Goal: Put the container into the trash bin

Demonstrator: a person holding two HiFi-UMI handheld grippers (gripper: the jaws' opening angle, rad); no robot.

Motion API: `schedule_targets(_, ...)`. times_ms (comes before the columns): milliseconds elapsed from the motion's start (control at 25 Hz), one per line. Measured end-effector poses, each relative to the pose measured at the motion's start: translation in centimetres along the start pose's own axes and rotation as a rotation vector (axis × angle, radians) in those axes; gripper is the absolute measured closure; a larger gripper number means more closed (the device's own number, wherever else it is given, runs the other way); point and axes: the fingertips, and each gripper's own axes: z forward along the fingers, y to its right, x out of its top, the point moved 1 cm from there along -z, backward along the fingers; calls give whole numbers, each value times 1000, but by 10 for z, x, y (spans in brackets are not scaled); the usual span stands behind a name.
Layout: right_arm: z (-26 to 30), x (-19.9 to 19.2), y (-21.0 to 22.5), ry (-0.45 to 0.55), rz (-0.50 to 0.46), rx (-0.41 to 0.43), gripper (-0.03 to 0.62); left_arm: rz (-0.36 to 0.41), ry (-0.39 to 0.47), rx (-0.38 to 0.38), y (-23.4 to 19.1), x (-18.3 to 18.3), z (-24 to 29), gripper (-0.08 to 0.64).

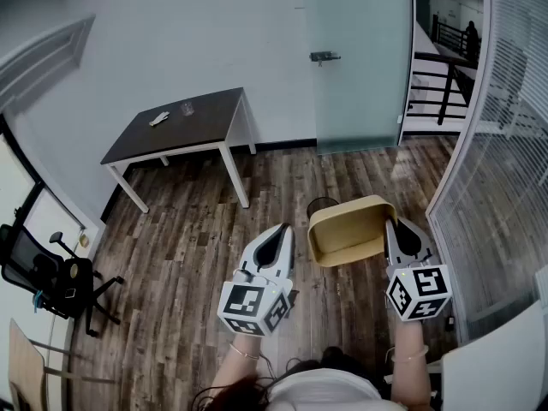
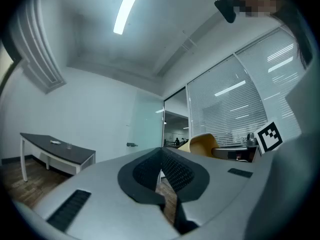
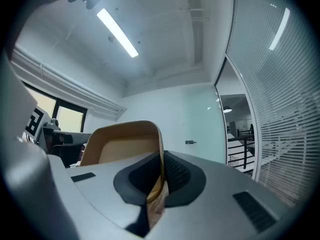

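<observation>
A tan, open-topped container [image 1: 349, 229] hangs in the air above the wood floor, and my right gripper [image 1: 392, 223] is shut on its right wall. In the right gripper view the container [image 3: 120, 146] rises to the left of the jaws, its rim pinched between the black pads [image 3: 175, 173]. A dark round trash bin [image 1: 320, 205] stands on the floor just behind the container, mostly hidden by it. My left gripper [image 1: 276, 240] is level to the container's left, shut with nothing in it. From the left gripper view the container [image 2: 202, 145] shows to the right, past the gripper [image 2: 161, 170].
A dark-topped table with white legs [image 1: 175, 131] stands against the far wall with small items on it. A frosted glass door [image 1: 355, 58] is behind the bin, and a glass wall with blinds [image 1: 497, 195] runs down the right. An office chair [image 1: 51, 276] sits at the left.
</observation>
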Motion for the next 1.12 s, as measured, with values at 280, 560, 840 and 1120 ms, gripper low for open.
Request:
schedule_targets(280,2,-14,17,16,48,8,577,-9,-9,-13,12,-17,19,541)
schedule_targets(560,48,-24,107,-7,74,25,577,-17,-30,-4,38,-36,115,541)
schedule_targets(840,86,-34,143,-11,84,51,577,-16,-39,32,37,-53,156,541)
schedule_targets(1120,134,-46,149,-24,103,49,577,-23,-56,52,1,-64,185,541)
